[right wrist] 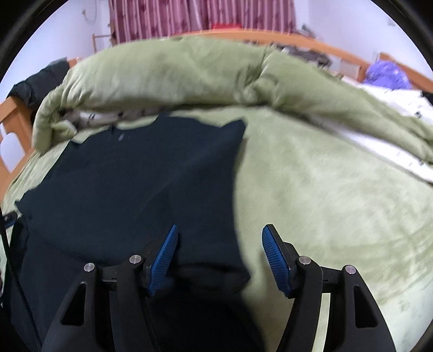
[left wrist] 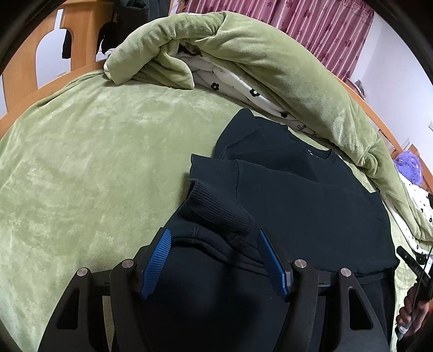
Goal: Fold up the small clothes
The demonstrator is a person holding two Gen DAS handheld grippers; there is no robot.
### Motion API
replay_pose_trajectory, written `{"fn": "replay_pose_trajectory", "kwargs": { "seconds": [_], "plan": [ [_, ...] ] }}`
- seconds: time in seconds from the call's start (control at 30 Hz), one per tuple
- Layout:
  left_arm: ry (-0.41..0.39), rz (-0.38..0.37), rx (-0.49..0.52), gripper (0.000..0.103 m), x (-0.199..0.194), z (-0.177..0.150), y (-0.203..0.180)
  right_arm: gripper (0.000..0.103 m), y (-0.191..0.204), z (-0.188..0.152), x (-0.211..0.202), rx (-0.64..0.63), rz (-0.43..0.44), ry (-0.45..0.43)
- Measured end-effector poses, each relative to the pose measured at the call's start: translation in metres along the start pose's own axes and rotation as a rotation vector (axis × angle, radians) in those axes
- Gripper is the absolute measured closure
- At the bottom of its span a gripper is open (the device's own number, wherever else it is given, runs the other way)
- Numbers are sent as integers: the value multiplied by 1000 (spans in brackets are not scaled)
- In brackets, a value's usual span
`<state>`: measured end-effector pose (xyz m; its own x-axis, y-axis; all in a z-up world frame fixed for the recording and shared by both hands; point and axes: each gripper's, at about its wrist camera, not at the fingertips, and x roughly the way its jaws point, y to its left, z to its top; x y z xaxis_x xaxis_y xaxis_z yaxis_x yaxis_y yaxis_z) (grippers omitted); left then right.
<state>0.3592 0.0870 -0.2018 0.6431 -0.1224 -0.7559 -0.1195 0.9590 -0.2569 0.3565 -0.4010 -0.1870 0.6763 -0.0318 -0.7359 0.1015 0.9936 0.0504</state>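
- On the bed (left wrist: 81,151), a dark top (left wrist: 297,195) lies on a green cover.
- The top is partly folded. One sleeve is laid back over the body.
- The sleeve's ribbed cuff (left wrist: 216,208) sits near the tips of the left gripper (left wrist: 213,237).
- The left gripper's blue fingers (left wrist: 158,260) are apart. The cuff and a fold of the top lie between them, but the fingers do not press on the cloth.
- The right gripper (right wrist: 219,234) is over the right edge of the top (right wrist: 130,189).
- Its blue fingers (right wrist: 276,260) are apart too. One finger is above the dark cloth and the other is above the green cover. Nothing is held.
- The right wrist view is blurry.
- A big green blanket (left wrist: 243,51) is rolled up behind the top, at the far side of the bed.
- White cloth with black flowers (left wrist: 243,92) peeks out from under the blanket.
- A wooden bed frame (left wrist: 24,78) runs around the bed.
- Pink curtains (left wrist: 311,21) hang behind it.
- Something purple and fluffy (left wrist: 408,168) sits at the far right.
- A hand (left wrist: 414,311) shows at the right edge of the left wrist view.
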Motion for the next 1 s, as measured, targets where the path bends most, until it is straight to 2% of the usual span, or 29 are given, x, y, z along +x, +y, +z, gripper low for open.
{"fn": "replay_pose_trajectory", "kwargs": {
  "seconds": [0.13, 0.23, 0.33, 0.4, 0.43, 0.47, 0.53, 0.7, 0.8, 0.83, 0.87, 1.0],
  "plan": [
    [0, 11, 13, 39, 2, -1, -2, 38, -12, -5, 29, 89, 60, 92],
    [4, 16, 18, 38, 4, -2, -2, 39, -5, -19, 49, 63, 62, 139],
    [6, 15, 19, 38, 5, -2, -2, 39, -4, -20, 53, 53, 44, 140],
    [5, 15, 17, 38, 5, -2, -2, 61, -5, -21, 51, 54, 102, 126],
    [4, 12, 15, 38, 5, -2, -2, 68, -4, -20, 49, 41, 97, 117],
    [3, 8, 11, 38, 4, -2, -1, 73, -1, -18, 47, 29, 84, 105],
    [-1, 8, 9, 38, 3, 0, 0, 76, -4, -16, 42, 36, 75, 82],
    [7, 23, 0, 38, 4, 2, 5, 76, -8, -17, 48, 60, 63, 105],
    [15, 19, -9, 38, 2, 3, 8, 68, -7, -17, 41, 73, 13, 108],
    [15, 16, -9, 38, 0, 3, 8, 59, -8, -18, 35, 79, -9, 105],
    [17, 14, -7, 38, -1, 3, 8, 57, -10, -20, 27, 86, -18, 97],
    [18, 12, 0, 38, -7, 1, 5, 57, -14, -21, -16, 84, -43, 56]
  ]
}}
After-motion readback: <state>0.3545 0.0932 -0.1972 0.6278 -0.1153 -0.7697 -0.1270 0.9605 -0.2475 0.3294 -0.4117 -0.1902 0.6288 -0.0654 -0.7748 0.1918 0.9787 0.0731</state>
